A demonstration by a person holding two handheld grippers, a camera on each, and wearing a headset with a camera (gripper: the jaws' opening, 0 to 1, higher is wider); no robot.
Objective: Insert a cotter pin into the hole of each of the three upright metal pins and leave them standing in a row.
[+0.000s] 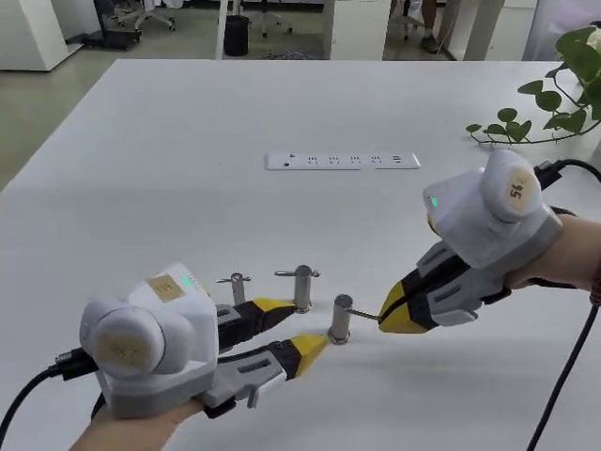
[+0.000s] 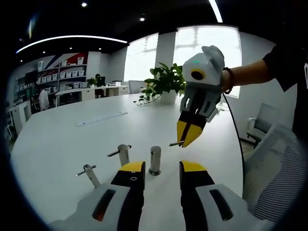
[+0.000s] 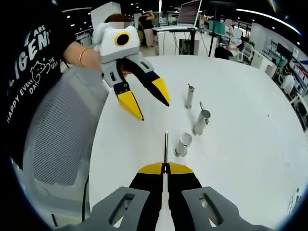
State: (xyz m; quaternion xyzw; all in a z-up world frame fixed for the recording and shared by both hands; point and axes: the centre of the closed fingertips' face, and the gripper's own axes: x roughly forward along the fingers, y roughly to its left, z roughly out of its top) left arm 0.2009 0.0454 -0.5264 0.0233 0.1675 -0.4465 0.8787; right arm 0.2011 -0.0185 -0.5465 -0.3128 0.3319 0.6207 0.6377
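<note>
"56" on sticker (image 1: pixel 516 191), right claw (image 1: pixel 385 317); "happy every" on black shirt (image 3: pixel 29 82).

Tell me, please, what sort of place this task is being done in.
Most likely an open-plan office or lab: a large white table carrying a power strip, a potted plant by bright windows, a mesh office chair, and shelving along the far wall.
</note>
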